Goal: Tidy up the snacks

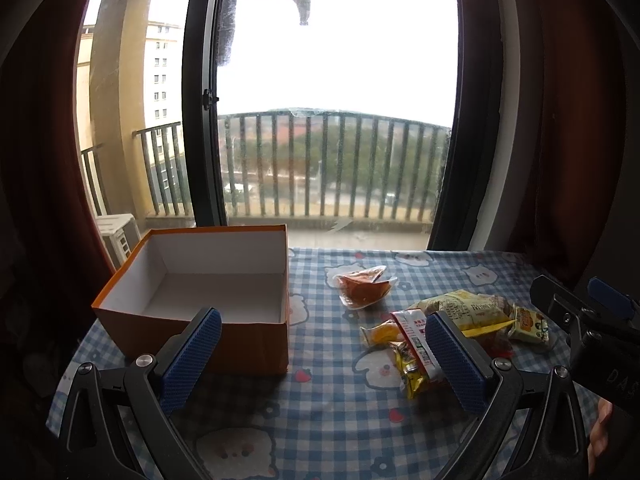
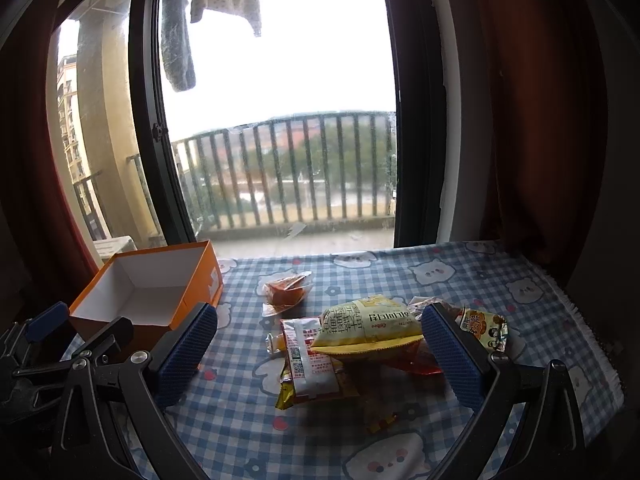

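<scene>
Presently my left tongs hang low over the near part of the surface, fingers spread wide and holding nothing; the left blue pad overlaps the near wall of the orange box in view, the right pad sits in front of the snack pile. My right tongs are likewise wide apart and empty, levelled above the surface with the pile between the pads. In the left wrist view the right tongs show at the far right edge, with part of a hand beneath them.

Open checked cloth lies at the near centre, between box and pile. The pile holds a large yellow bag on top of a red-and-white packet, with smaller packets around. Beyond it, apart from the rest, lies a clear packet with orange contents. The box stands open and empty at the surface's left side, its far wall near the window. Past the far edge, a railing; dark red curtains flank both sides.
</scene>
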The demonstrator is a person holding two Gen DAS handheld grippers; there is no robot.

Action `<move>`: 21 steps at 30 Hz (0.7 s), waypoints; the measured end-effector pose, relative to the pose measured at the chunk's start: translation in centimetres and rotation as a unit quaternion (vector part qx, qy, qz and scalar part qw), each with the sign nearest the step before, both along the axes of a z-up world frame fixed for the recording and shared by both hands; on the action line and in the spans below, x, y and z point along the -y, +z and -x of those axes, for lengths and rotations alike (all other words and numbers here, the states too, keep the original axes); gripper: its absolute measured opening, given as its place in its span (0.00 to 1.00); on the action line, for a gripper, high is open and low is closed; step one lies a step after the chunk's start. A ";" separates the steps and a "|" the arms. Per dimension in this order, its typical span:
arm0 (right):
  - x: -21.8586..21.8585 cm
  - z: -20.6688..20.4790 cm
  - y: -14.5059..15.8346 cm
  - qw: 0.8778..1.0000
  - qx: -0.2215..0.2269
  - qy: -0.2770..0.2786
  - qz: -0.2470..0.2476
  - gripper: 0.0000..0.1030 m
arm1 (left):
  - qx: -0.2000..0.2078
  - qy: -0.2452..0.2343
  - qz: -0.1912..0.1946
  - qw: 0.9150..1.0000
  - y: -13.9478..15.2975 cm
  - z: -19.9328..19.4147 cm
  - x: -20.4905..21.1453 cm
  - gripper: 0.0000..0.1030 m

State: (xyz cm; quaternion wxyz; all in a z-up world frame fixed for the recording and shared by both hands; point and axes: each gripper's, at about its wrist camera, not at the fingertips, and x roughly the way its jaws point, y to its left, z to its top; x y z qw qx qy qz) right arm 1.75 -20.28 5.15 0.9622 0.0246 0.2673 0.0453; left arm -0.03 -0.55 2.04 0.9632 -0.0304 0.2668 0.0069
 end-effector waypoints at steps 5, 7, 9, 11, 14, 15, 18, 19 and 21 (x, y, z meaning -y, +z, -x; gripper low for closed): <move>0.0 0.0 0.0 1.000 0.000 0.001 0.001 1.00 | -0.003 -0.002 0.002 1.000 -0.1 0.1 0.2 1.00; 0.1 0.1 -0.1 1.000 0.000 0.001 0.001 1.00 | -0.001 -0.001 0.001 1.000 -0.1 0.2 0.2 1.00; 0.1 0.3 -0.1 1.000 0.000 0.001 0.001 1.00 | 0.002 0.001 -0.001 1.000 -0.1 0.4 0.2 1.00; 0.1 0.3 -0.1 1.000 0.000 0.002 0.001 1.00 | 0.002 0.001 -0.001 1.000 -0.1 0.5 0.2 1.00; 0.1 0.5 -0.1 1.000 0.000 0.001 0.001 1.00 | 0.002 0.001 0.000 1.000 -0.1 0.6 0.2 0.99; 0.1 0.5 -0.1 1.000 0.000 0.001 0.001 1.00 | 0.002 0.002 -0.001 1.000 -0.1 0.6 0.3 0.99; 0.1 0.6 -0.1 1.000 0.001 0.002 0.001 1.00 | 0.003 0.002 -0.001 1.000 -0.1 0.6 0.3 1.00; 0.1 0.6 -0.1 1.000 0.001 0.002 0.001 1.00 | 0.002 0.002 -0.001 1.000 -0.1 0.6 0.3 1.00; 0.2 0.8 -0.2 1.000 0.001 0.002 0.001 1.00 | 0.003 0.001 -0.001 1.000 -0.1 0.6 0.2 0.99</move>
